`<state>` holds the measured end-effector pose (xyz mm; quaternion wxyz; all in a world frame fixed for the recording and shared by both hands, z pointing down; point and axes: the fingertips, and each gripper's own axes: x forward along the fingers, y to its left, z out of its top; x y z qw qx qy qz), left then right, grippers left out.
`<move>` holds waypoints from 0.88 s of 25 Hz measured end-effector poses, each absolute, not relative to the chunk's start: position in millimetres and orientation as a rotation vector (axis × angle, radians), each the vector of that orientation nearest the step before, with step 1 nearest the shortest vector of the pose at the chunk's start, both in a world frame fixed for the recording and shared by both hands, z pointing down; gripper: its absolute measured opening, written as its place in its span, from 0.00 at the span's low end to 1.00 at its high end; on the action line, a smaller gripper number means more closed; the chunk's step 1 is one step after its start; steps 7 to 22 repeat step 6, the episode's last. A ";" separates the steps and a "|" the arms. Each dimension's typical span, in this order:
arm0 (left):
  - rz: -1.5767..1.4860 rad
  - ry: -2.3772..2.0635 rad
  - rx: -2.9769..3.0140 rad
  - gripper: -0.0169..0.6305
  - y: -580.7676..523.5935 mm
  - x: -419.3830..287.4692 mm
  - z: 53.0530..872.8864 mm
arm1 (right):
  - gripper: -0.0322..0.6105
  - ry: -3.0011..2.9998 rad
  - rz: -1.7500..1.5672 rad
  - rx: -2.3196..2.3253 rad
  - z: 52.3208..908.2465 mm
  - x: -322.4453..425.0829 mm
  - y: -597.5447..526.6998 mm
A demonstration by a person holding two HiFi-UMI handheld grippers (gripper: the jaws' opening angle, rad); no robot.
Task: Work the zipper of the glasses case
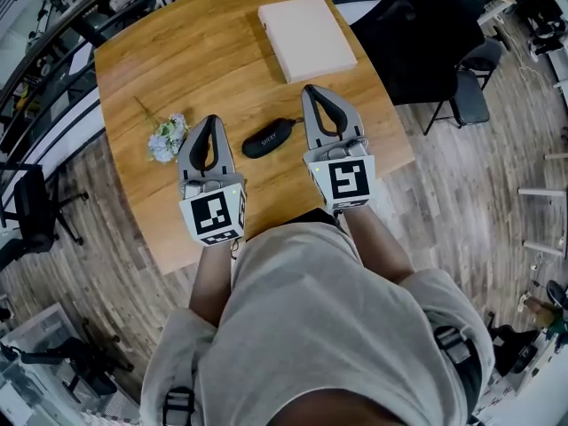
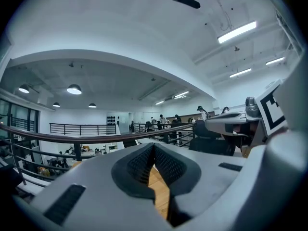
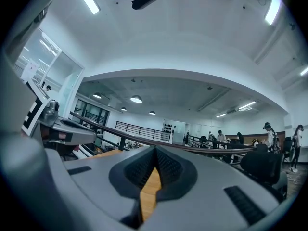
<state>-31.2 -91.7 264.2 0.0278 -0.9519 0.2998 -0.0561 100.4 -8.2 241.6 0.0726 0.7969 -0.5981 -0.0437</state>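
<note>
Between the grey left gripper (image 1: 211,122) and grey right gripper (image 1: 313,91), both claws pressed together and empty, the black oval glasses case (image 1: 269,138) lies untouched on the light wooden table (image 1: 177,51); seemingly unstarted, the job next needs 1 claw bracing it and 1 pinching its zipper pull (image 1: 293,124).

A flat pale box (image 1: 306,36) is laid near the far edge of a wooden table (image 1: 177,69). A small bunch of pale flowers (image 1: 168,137) is set toward the table's left side, well apart from the box. A black chair (image 1: 473,91) is seen on the plank floor (image 1: 461,193) at the right.
</note>
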 end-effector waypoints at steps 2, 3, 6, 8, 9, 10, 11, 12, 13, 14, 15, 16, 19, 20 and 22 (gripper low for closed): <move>-0.173 0.923 -2.939 0.06 -91.2 -30.5 264.7 | 0.09 -1.800 -0.151 2.391 240.7 100.9 -8.5; -0.173 0.921 -2.940 0.06 -90.7 -30.1 264.9 | 0.09 -1.802 -0.164 2.389 239.9 100.9 -8.5; -0.176 0.913 -2.943 0.06 -88.7 -29.0 265.6 | 0.09 -1.800 -0.154 2.397 239.4 100.8 -6.8; -0.176 0.913 -2.943 0.06 -88.7 -29.0 265.6 | 0.09 -1.800 -0.154 2.397 239.4 100.8 -6.8; -0.176 0.913 -2.943 0.06 -88.7 -29.0 265.6 | 0.09 -1.800 -0.154 2.397 239.4 100.8 -6.8; -0.176 0.913 -2.943 0.06 -88.7 -29.0 265.6 | 0.09 -1.800 -0.154 2.397 239.4 100.8 -6.8; -0.176 0.913 -2.943 0.06 -88.7 -29.0 265.6 | 0.09 -1.800 -0.154 2.397 239.4 100.8 -6.8; -0.176 0.913 -2.943 0.06 -88.7 -29.0 265.6 | 0.09 -1.800 -0.154 2.397 239.4 100.8 -6.8; -0.176 0.913 -2.943 0.06 -88.7 -29.0 265.6 | 0.09 -1.800 -0.154 2.397 239.4 100.8 -6.8; -0.176 0.913 -2.943 0.06 -88.7 -29.0 265.6 | 0.09 -1.800 -0.154 2.397 239.4 100.8 -6.8; -0.176 0.913 -2.943 0.06 -88.7 -29.0 265.6 | 0.09 -1.800 -0.154 2.397 239.4 100.8 -6.8; -0.176 0.913 -2.943 0.06 -88.7 -29.0 265.6 | 0.09 -1.800 -0.154 2.397 239.4 100.8 -6.8; -0.176 0.913 -2.943 0.06 -88.7 -29.0 265.6 | 0.09 -1.800 -0.154 2.397 239.4 100.8 -6.8; -0.176 0.913 -2.943 0.06 -88.7 -29.0 265.6 | 0.09 -1.800 -0.154 2.397 239.4 100.8 -6.8; -0.176 0.913 -2.943 0.06 -88.7 -29.0 265.6 | 0.09 -1.800 -0.154 2.397 239.4 100.8 -6.8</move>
